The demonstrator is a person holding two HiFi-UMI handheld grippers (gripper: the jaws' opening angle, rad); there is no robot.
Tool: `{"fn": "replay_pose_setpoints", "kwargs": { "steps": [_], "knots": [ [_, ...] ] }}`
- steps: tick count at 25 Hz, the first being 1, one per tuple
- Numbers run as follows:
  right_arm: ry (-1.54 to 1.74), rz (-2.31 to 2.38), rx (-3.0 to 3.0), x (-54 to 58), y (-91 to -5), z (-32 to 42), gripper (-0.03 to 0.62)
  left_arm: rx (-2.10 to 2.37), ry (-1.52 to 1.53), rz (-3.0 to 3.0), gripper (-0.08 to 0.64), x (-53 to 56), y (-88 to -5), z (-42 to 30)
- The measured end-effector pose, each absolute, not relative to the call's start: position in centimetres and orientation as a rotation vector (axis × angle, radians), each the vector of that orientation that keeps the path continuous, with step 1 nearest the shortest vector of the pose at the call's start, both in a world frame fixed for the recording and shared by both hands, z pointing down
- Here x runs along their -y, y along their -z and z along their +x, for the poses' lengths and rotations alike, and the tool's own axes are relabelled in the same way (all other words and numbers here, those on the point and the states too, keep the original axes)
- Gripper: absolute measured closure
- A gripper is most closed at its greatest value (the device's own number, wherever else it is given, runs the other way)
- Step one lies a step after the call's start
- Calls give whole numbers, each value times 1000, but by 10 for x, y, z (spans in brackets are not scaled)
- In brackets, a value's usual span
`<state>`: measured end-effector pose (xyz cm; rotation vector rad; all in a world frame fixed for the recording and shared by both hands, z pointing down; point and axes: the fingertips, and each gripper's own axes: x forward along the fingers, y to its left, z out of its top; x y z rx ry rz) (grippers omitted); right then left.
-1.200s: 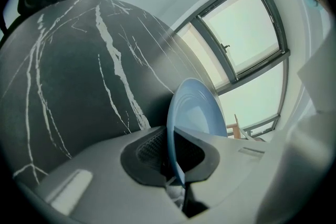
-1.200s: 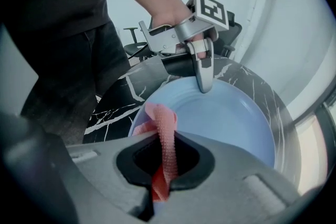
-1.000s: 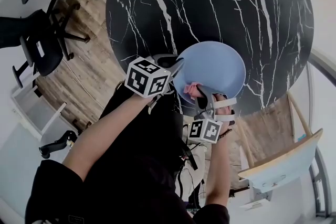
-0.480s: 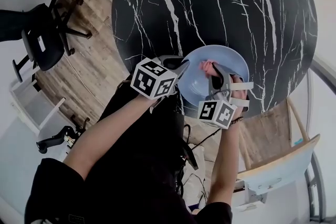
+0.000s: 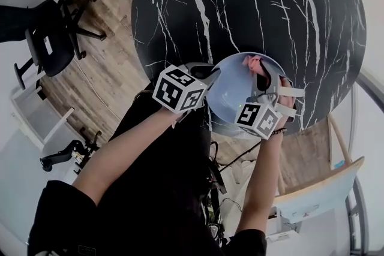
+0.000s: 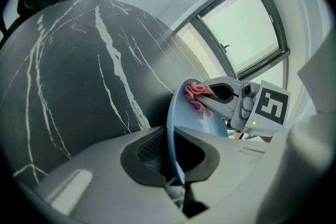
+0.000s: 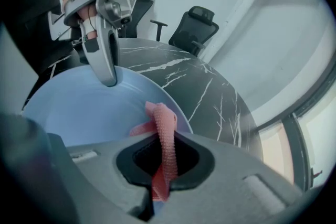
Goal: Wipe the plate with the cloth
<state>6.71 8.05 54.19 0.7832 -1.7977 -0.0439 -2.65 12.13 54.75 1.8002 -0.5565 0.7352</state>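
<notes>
A light blue plate [image 5: 235,93] is held tilted above the near edge of the black marble table [image 5: 270,3]. My left gripper [image 5: 209,77] is shut on the plate's left rim; in the left gripper view the plate [image 6: 176,123] stands edge-on between the jaws. My right gripper [image 5: 260,72] is shut on a pink cloth [image 5: 252,62] and presses it against the plate's far part. In the right gripper view the cloth [image 7: 164,131] hangs between the jaws over the plate [image 7: 73,113], with the left gripper [image 7: 107,79] clamped on the far rim.
Black office chairs [image 5: 45,39] stand on the wooden floor left of the table. A pale wooden chair seat [image 5: 318,192] is at the lower right. A window [image 6: 241,23] lies beyond the table.
My right gripper has carried the cloth across the plate's face, from its near edge to its far edge. The left gripper and the plate have stayed in place.
</notes>
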Motion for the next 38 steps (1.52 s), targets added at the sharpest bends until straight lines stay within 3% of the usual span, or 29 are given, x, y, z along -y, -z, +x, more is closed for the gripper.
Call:
{"fn": "replay_pose_setpoints", "kwargs": {
  "steps": [7, 38],
  "knots": [
    [15, 844, 1755, -100, -541, 88, 584, 562, -723, 1790, 543, -120, -548, -27],
    [-151, 543, 1810, -258, -541, 30, 584, 514, -799, 1852, 543, -119, -547, -21]
  ]
}}
